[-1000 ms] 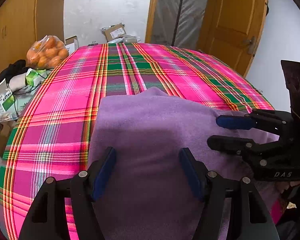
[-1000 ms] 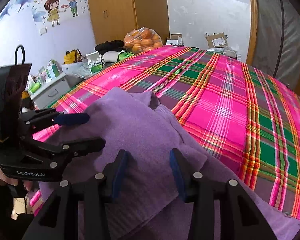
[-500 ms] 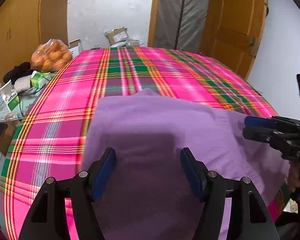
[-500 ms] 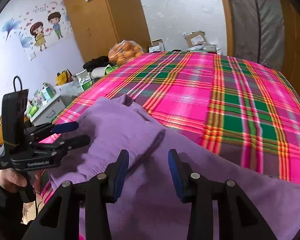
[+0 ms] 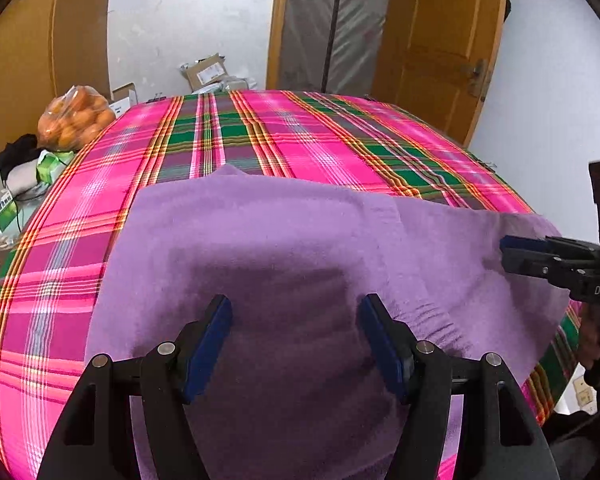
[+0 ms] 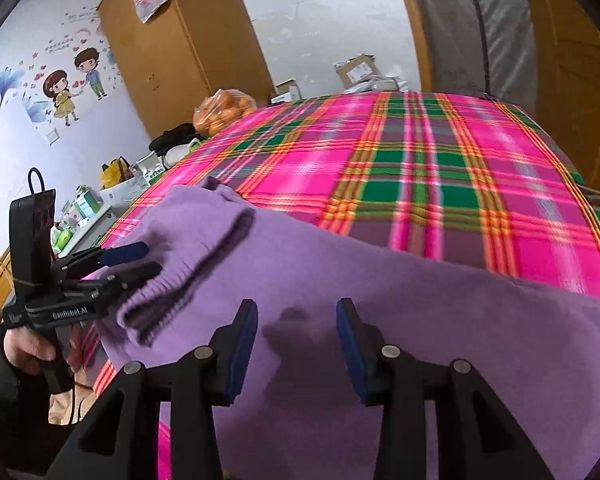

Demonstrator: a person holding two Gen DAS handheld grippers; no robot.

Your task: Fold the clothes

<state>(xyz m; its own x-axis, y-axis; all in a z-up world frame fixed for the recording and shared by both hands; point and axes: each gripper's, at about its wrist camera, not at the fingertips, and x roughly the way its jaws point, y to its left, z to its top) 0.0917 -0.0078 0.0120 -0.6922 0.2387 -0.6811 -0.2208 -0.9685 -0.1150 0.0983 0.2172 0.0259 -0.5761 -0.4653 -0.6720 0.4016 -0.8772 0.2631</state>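
Observation:
A purple knit garment (image 5: pixel 284 248) lies spread on the pink plaid table cover (image 5: pixel 260 136); it also shows in the right wrist view (image 6: pixel 380 280). My left gripper (image 5: pixel 296 338) is open, its jaws wide apart just above the garment's near part. It shows at the left of the right wrist view (image 6: pixel 140 260), beside a ribbed cuff (image 6: pixel 160 300). My right gripper (image 6: pixel 296 344) is open over the garment. It shows at the right of the left wrist view (image 5: pixel 508 250), at the garment's right edge, where its fingers look close together.
A bag of oranges (image 5: pixel 74 122) and small boxes (image 5: pixel 4 204) sit on a side surface left of the table. Cardboard parcels (image 5: pixel 208 74) lie beyond the far edge. A wooden door (image 5: pixel 440 40) stands at the back right, a wardrobe (image 6: pixel 172 52) at the left.
The garment has been pulled out flat and wider across the table. The right gripper has moved away to the right, to the garment's right edge. Both cameras have risen.

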